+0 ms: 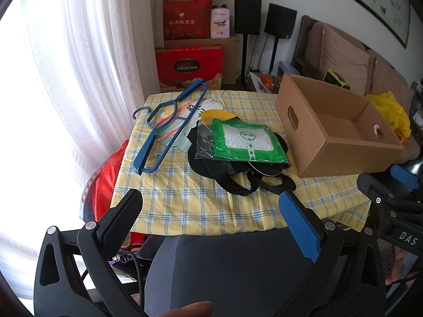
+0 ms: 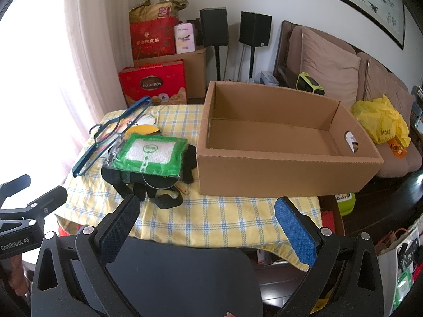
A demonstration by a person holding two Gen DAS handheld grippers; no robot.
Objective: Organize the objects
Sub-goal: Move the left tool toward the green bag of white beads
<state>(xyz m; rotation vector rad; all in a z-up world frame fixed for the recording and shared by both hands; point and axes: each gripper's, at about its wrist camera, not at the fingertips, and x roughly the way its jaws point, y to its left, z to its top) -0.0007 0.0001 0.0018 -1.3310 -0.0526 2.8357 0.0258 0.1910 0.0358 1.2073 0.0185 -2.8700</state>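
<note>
A table with a yellow checked cloth (image 1: 201, 206) (image 2: 232, 219) carries a pile of things. A blue clothes hanger (image 1: 169, 126) (image 2: 105, 140) lies at the left on a painted fan (image 1: 169, 132). A green packet of white beads (image 1: 248, 142) (image 2: 150, 153) rests on a black strapped item (image 1: 232, 179) (image 2: 158, 187) and a yellow-rimmed disc (image 1: 216, 115). An open cardboard box (image 1: 341, 129) (image 2: 280, 145) stands at the right, nothing in it. My left gripper (image 1: 211, 206) and right gripper (image 2: 207, 211) both hang open near the table's front edge, holding nothing.
A dark chair back (image 1: 238, 272) (image 2: 185, 277) stands between me and the table. Red gift boxes (image 1: 189, 66) (image 2: 153, 84), two speakers on stands (image 2: 235, 29) and a curtain (image 1: 87, 79) are behind. A sofa (image 2: 343, 66) with a yellow bag (image 2: 380, 124) is to the right.
</note>
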